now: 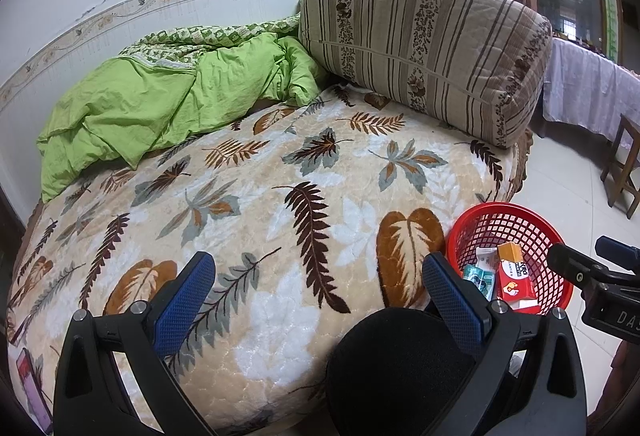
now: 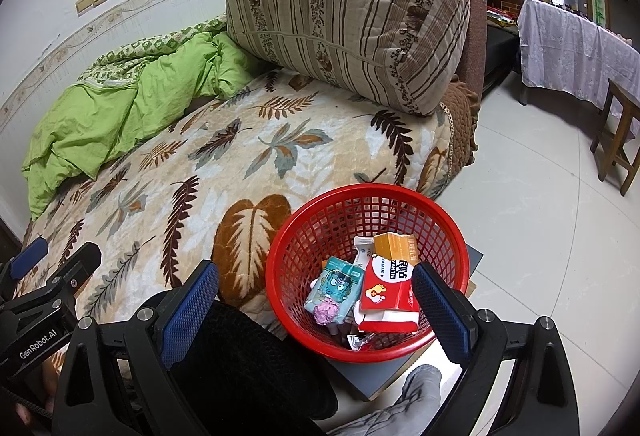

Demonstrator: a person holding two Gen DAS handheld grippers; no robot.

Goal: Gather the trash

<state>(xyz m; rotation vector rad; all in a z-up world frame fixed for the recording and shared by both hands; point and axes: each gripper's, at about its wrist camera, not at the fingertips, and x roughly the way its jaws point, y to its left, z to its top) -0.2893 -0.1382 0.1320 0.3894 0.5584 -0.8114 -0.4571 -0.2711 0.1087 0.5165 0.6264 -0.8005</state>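
Left wrist view first: my left gripper (image 1: pixel 318 288) hangs over the leaf-print blanket (image 1: pixel 256 203) with its blue pads spread wide, holding nothing and touching nothing. A green quilt (image 1: pixel 160 103) lies bunched at the far left by the wall, and a striped cushion (image 1: pixel 424 51) leans at the head of the bed. Further right, the red basket (image 1: pixel 476 224) sits just beside the bed's edge. From the right wrist view, my right gripper (image 2: pixel 316 300) is also wide apart and empty, poised above the basket (image 2: pixel 320 211) without touching it. The trash is inside: a teal packet (image 2: pixel 334 286), a crumpled pink wrapper (image 2: pixel 325 313), a red-and-white box (image 2: pixel 390 288), an orange carton (image 2: pixel 396 246) and a foil scrap (image 2: pixel 357 342) at the bottom.
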